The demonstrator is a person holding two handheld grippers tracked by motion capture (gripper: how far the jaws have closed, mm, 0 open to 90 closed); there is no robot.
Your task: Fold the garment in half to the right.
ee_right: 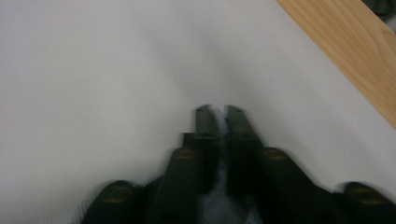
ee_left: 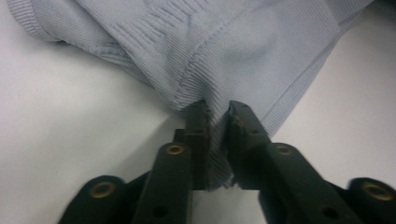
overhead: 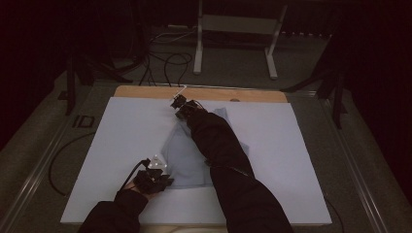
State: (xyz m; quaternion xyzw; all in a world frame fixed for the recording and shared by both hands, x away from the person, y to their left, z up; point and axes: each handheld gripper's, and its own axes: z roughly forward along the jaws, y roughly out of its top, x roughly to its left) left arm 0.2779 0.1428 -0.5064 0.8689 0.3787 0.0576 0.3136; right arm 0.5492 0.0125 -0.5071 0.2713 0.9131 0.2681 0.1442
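Observation:
A pale blue ribbed garment (overhead: 187,160) lies crumpled in the middle of the white sheet (overhead: 121,131). My left gripper (overhead: 160,177) sits at the garment's near left corner; in the left gripper view the left gripper (ee_left: 218,108) is shut on a ribbed hem of the garment (ee_left: 243,46). My right gripper (overhead: 179,104) reaches across to the far side near the wooden edge; in the right gripper view the right gripper (ee_right: 218,111) is shut on a strip of the garment's cloth (ee_right: 223,198) between the jaws. A dark sleeve (overhead: 223,150) covers part of the garment.
A wooden table edge (overhead: 204,93) runs along the far side of the sheet, also seen as the wooden edge (ee_right: 355,51). Cables (overhead: 165,60) and a white metal stand (overhead: 238,29) are on the floor beyond the table.

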